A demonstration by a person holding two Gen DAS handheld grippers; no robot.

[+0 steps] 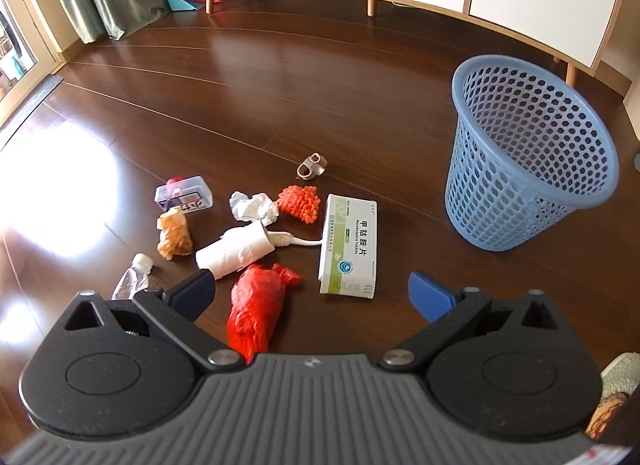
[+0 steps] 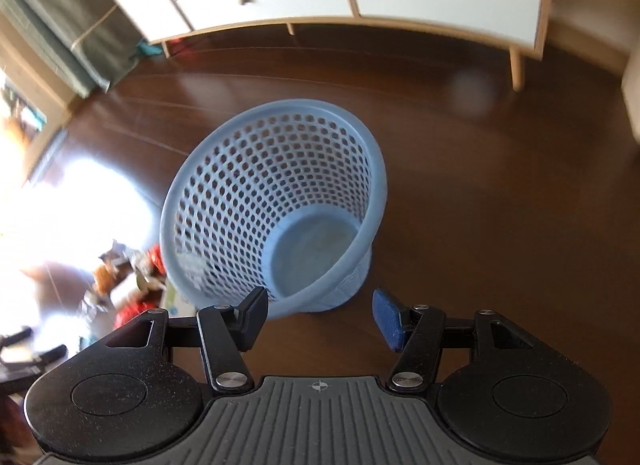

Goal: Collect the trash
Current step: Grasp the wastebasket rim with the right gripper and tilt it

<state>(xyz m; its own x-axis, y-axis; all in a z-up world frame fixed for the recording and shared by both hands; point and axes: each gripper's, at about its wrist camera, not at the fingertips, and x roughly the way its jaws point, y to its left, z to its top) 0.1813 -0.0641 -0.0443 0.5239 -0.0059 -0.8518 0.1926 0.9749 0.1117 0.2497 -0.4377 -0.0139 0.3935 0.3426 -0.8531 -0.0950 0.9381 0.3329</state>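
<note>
Left gripper [image 1: 310, 289] hovers over the litter on the dark wood floor [image 1: 248, 77], jaws spread wide and holding nothing. Between them lie a red plastic bag [image 1: 256, 305] and, just right of it, a white-and-green medicine box [image 1: 350, 245] printed with "甲钴胺片" and small English lettering ending in "Tablets". Farther out: a toilet roll [image 1: 236, 251], crumpled white tissue [image 1: 254, 206], an orange mesh wad [image 1: 300, 203], a brownish wrapper [image 1: 174, 235], a clear box [image 1: 184, 193] whose label I cannot read, and a crushed bottle [image 1: 132, 277] near left. The blue mesh bin [image 1: 528, 153] stands far right, well apart. Right gripper [image 2: 320, 315], jaws open and empty, looks down into that bin [image 2: 276, 201], which shows only its bare bottom.
</note>
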